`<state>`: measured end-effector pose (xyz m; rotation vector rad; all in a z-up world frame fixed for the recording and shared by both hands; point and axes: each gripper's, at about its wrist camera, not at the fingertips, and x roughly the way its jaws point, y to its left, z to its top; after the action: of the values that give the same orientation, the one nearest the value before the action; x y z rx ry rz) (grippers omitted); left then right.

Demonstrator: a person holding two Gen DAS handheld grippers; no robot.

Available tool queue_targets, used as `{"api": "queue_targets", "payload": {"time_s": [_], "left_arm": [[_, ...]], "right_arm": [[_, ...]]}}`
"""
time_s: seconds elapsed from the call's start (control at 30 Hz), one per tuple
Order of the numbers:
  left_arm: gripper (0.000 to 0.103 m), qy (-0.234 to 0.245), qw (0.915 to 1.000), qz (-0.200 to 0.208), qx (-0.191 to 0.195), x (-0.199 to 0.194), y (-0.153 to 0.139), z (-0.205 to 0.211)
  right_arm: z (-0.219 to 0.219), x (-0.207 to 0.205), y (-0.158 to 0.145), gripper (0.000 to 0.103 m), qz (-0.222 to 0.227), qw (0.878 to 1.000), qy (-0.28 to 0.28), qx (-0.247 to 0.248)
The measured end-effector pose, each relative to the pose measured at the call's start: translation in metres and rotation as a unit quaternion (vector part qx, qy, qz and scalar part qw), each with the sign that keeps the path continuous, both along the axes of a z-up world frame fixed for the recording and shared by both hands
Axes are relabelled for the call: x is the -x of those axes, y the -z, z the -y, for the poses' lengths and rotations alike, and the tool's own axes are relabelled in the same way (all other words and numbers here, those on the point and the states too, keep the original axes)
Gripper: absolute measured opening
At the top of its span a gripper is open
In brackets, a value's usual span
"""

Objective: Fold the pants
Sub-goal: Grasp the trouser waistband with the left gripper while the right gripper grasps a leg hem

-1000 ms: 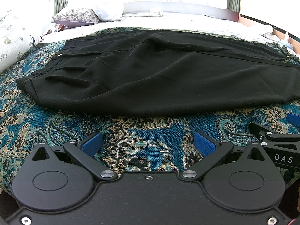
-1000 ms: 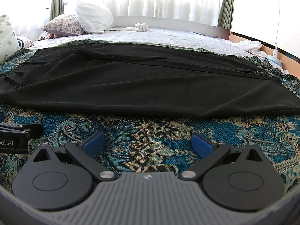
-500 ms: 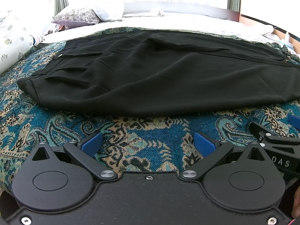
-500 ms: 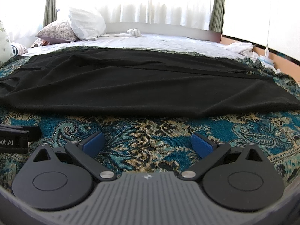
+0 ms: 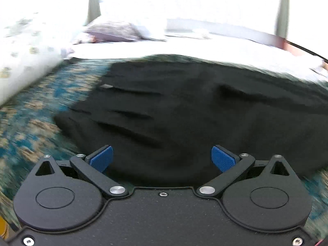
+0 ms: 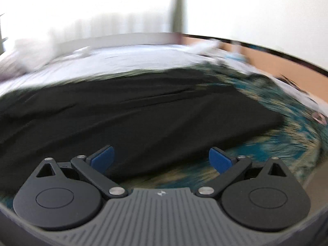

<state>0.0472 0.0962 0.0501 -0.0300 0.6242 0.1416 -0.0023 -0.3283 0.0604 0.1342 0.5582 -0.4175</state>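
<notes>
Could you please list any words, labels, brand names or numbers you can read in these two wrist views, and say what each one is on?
No text can be read in either view.
Right gripper: a small pale emblem on its grey ribbed body, a symbol and not letters.
Black pants: a small pale tag near the waist end, too blurred to read.
Left gripper: no marking visible.

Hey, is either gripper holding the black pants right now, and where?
Neither: left gripper and right gripper are open over the black pants, nothing between their pads.
</notes>
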Motion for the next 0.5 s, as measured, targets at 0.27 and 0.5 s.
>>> {"api": "queue_targets", "payload": {"time_s": [0.27, 0.5], "left_arm": [[0.103, -0.124, 0.9909, -0.029, 0.044, -0.047, 0.011, -0.076], [0.103, -0.156, 0.9853, -0.043, 0.055, -0.065, 0.028, -0.088]], "right_arm": [[0.131, -0.018, 0.002, 0.101, 0.010, 0.985, 0.165, -0.054], [0.181, -0.037, 0.028, 0.091, 0.002, 0.975, 0.205, -0.082]]}}
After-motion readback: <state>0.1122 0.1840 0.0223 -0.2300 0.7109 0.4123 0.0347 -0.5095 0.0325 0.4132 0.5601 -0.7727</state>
